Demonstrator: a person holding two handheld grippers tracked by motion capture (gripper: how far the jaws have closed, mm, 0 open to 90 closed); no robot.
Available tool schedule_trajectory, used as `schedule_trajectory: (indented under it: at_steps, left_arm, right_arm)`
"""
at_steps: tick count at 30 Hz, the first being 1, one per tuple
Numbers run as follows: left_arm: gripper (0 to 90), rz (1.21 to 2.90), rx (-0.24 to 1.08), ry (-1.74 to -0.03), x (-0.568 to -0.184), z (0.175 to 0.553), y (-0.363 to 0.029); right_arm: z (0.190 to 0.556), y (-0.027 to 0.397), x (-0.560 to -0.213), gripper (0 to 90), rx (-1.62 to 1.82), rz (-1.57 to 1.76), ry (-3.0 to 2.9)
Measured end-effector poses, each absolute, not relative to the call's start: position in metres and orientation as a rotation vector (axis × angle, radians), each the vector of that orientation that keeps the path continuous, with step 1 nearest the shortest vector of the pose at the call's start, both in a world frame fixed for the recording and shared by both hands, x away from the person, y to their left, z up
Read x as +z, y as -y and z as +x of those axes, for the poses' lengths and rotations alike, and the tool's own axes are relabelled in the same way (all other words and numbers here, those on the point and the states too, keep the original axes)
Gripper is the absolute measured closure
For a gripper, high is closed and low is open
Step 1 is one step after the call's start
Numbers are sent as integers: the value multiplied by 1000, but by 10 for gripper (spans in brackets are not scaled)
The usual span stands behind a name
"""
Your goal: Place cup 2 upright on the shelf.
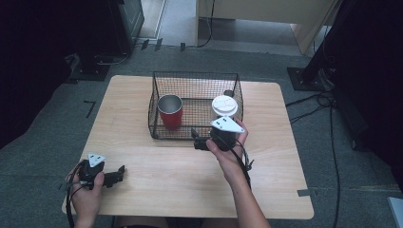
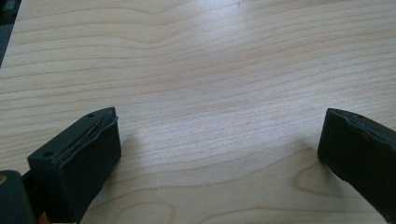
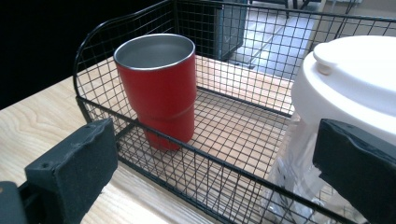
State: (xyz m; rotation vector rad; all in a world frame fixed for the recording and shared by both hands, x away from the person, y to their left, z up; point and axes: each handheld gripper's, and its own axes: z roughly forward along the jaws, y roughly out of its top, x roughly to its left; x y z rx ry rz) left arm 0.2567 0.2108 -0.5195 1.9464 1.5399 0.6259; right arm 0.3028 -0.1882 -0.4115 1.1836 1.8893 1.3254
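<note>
Grey carpet surrounds a light wooden table (image 1: 157, 171) that sits in the middle of the high view, with dark equipment stands and cables along the upper edges of the frame. At the centre of the table stands a black wire basket (image 1: 195, 76). Inside it, toward the left of the basket, a red metal cup (image 1: 170, 112) stands upright with its steel-lined mouth open, and toward the right a clear plastic cup with a white lid (image 1: 224, 106) stands upright as well, apart from the red one. The right gripper (image 1: 202, 140) is held just in front of the basket's near wall, right of centre in the frame; its own view shows its jaws spread wide with nothing between them, the red metal cup (image 3: 161, 88) upper left of centre behind the mesh and the white-lidded cup (image 3: 355, 88) close at the right edge. The left gripper (image 1: 114, 176) rests low at the lower left of the high view, well apart from the basket; its jaws also stand wide over bare wood grain (image 2: 210, 70).
</note>
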Motion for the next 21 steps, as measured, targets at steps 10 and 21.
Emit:
schedule_trajectory:
  at_steps: [10, 21]
  left_arm:
    - [0, 1945, 626, -1540, -520, 257, -211]
    - [0, 1948, 625, -1539, -520, 257, -211]
  right_arm:
    - [287, 206, -416, 1, 1338, 1198, -1870]
    - [276, 237, -424, 1, 1322, 1248, -1826]
